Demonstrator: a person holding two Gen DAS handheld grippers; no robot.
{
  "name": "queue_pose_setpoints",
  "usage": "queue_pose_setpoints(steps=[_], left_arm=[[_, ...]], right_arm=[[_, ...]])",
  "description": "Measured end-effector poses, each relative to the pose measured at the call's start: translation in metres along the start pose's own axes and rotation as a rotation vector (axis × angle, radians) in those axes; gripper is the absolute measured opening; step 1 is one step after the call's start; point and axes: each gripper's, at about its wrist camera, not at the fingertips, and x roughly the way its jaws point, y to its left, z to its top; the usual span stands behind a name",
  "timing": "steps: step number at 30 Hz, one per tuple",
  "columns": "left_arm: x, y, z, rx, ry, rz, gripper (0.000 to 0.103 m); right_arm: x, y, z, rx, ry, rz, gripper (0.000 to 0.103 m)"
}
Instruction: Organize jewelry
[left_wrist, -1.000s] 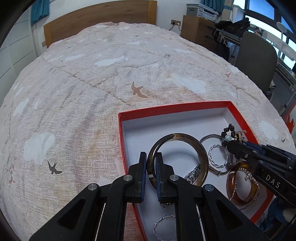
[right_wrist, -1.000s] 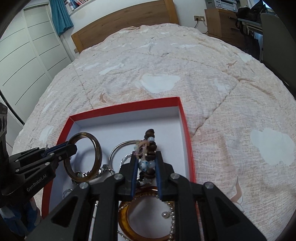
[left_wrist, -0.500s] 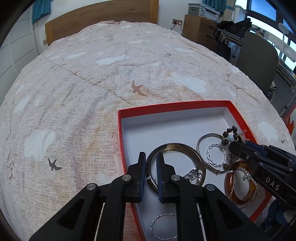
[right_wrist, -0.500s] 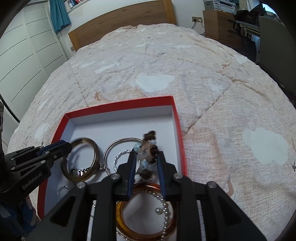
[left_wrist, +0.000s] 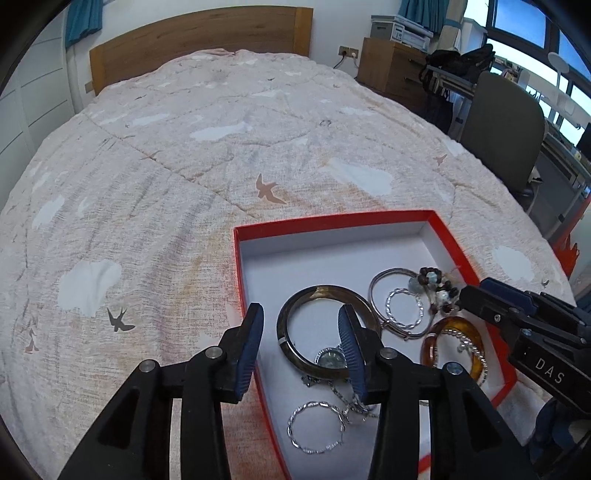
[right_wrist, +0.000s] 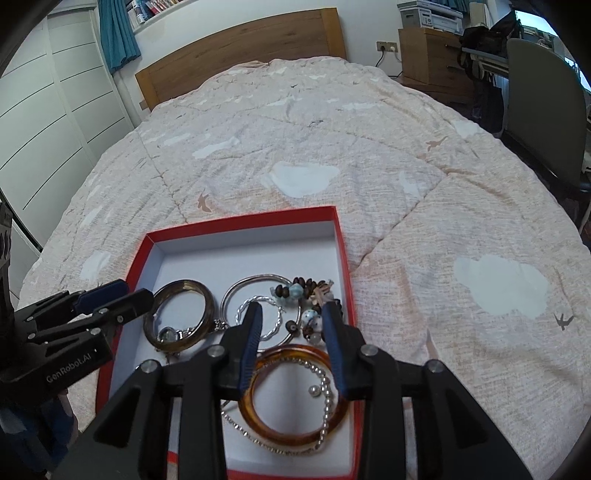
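A red box (left_wrist: 332, 221) (right_wrist: 243, 221) with a white inside sits on the bed. In it a dark brown bangle (left_wrist: 325, 290) (right_wrist: 184, 284) lies flat on the left. My left gripper (left_wrist: 300, 321) (right_wrist: 129, 295) hovers above it; its jaws are opening, with nothing pressed between the pads. A brown and pale-blue beaded bracelet (right_wrist: 303, 291) (left_wrist: 432, 280) rests at the box's right side. My right gripper (right_wrist: 292, 314) (left_wrist: 476, 299) is just above it, jaws opening and free of the beads.
The box also holds an amber bangle (right_wrist: 258, 417) draped with a pearl chain, a silver bangle (right_wrist: 255, 280), twisted silver rings (left_wrist: 314, 428) and a small watch (left_wrist: 328, 360). A patterned quilt (left_wrist: 147, 221) surrounds it. A chair (left_wrist: 502, 129) stands at the right.
The left jaws let go of the dark bangle, which now lies flat in the box. The right jaws released the beaded bracelet. Both grippers rose and drew back a little.
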Motion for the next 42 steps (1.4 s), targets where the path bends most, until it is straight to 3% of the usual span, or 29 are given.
queue_pose_setpoints(steps=[6,19,27,32,42], left_arm=[[-0.036,0.008,-0.011,-0.011,-0.019,0.012,0.052],[-0.154,0.051,-0.061,-0.050,-0.098,0.186,0.068],[-0.226,0.078,-0.097,-0.109,-0.158,0.262,0.076],[-0.268,0.086,-0.118,-0.126,-0.221,0.300,0.090],[-0.308,0.093,-0.152,-0.154,-0.287,0.347,0.097]], right_arm=[[-0.031,0.008,-0.009,0.014,-0.009,-0.003,0.032],[-0.112,0.082,-0.047,-0.035,-0.033,0.045,0.033],[-0.173,0.122,-0.074,-0.055,-0.091,0.053,0.047],[-0.203,0.142,-0.087,-0.070,-0.127,0.058,0.056],[-0.233,0.167,-0.115,-0.120,-0.149,0.033,0.066]])
